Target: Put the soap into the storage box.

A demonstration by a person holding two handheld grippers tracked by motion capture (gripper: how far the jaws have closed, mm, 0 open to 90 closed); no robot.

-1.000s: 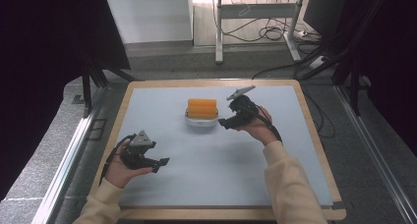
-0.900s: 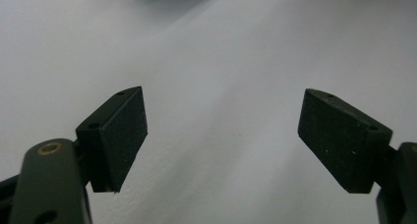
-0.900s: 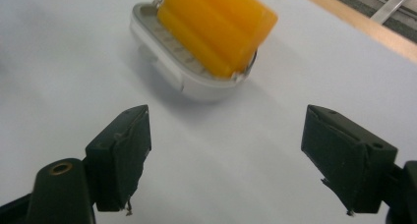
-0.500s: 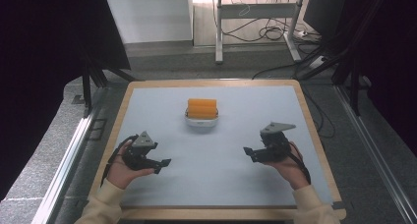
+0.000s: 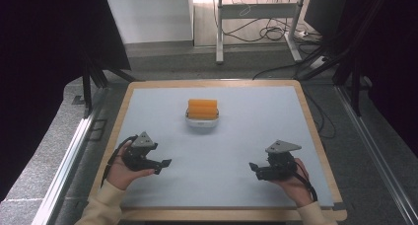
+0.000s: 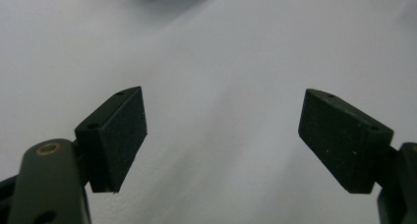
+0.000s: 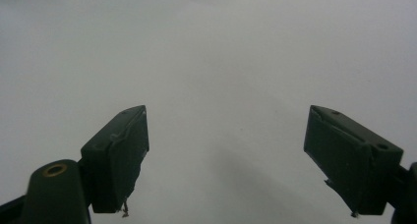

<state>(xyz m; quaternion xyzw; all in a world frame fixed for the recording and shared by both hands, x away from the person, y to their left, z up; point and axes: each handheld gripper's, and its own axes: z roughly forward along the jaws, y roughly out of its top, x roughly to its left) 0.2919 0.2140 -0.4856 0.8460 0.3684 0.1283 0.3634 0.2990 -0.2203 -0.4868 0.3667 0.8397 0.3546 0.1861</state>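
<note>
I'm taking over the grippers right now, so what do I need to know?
Left hand-held gripper: open, empty, low over the mat near its front left.
Right hand-held gripper: open, empty, near the front right.
The orange block sits in the white bowl at the middle of the grey mat, apart from both grippers.
Done: block is in the bowl.
Left: nothing that I can see; both grippers are clear of it.

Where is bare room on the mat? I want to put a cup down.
Bare: the mat between the left claw and right claw, and both far corners. Taken: only the white bowl holding the orange thing.
</note>
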